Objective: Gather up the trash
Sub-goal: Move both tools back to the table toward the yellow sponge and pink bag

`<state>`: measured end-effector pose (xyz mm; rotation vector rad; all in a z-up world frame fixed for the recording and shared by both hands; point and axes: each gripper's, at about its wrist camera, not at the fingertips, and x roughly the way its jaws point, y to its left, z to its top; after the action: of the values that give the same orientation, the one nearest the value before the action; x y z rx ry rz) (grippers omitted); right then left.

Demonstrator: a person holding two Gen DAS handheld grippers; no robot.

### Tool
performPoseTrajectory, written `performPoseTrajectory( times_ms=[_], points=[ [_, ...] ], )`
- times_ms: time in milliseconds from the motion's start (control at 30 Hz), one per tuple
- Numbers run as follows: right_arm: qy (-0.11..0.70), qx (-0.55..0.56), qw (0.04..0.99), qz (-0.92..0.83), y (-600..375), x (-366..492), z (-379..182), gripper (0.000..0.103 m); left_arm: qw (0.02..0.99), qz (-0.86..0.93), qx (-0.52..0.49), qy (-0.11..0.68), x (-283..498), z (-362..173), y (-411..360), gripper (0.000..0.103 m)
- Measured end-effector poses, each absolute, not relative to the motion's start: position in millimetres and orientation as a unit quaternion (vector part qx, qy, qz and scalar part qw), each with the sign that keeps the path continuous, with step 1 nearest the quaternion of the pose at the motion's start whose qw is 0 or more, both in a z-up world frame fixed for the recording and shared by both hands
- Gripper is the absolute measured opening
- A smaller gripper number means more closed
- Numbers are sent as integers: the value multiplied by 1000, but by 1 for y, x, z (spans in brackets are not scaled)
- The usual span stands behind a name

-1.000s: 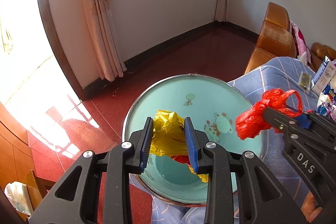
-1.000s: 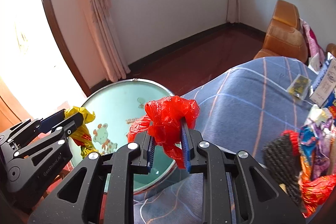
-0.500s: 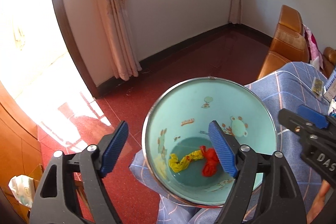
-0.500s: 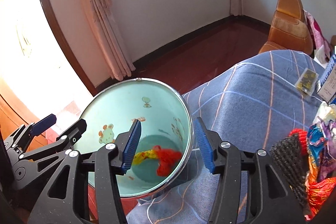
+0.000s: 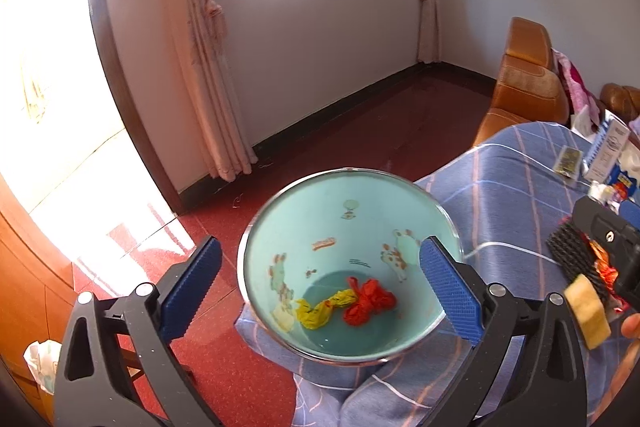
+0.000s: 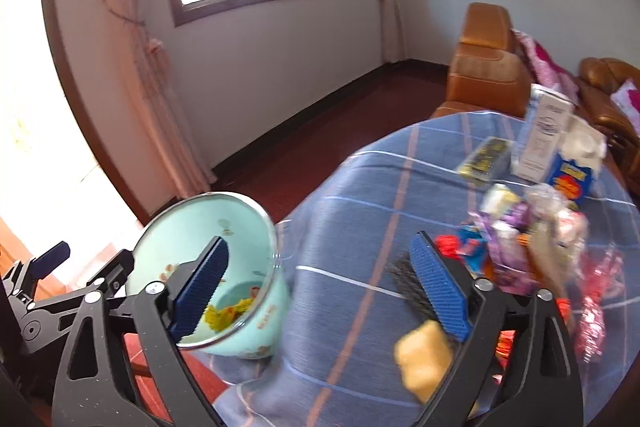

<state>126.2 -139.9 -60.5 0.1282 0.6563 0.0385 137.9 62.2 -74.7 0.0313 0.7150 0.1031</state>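
We see both grippers, left (image 5: 320,287) and right (image 6: 324,287), jaws opening wide, apparently empty; red (image 5: 370,301) and yellow wrappers (image 5: 320,311) lie in the basin (image 5: 348,203).

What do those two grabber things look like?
Both the left gripper and the right gripper are matte black plastic frames with triangular cutouts and silver screws. Each of their two fingers carries a blue ribbed pad.

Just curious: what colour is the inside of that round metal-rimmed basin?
Pale turquoise with small cartoon animal prints; the left wrist view shows it best.
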Motion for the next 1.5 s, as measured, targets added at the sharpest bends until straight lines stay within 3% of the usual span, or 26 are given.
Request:
performPoseTrajectory(
  times_ms=[533,667,833,1067,1500],
  points=[
    [295,109,941,-123,-260,60,-70,93,928,-49,45,365,116,-86,-36,97],
    [302,110,936,-144,-281,46,-77,82,922,-66,44,378,114,-99,-56,97],
    [308,111,930,-166,-299,36,-87,82,915,-86,39,392,113,-107,-78,96],
    [316,128,921,-188,-327,23,-97,77,908,-123,40,399,110,-116,-114,77],
    [329,141,914,-191,-347,27,-111,73,899,-141,31,414,111,-124,-143,76]
  ],
)
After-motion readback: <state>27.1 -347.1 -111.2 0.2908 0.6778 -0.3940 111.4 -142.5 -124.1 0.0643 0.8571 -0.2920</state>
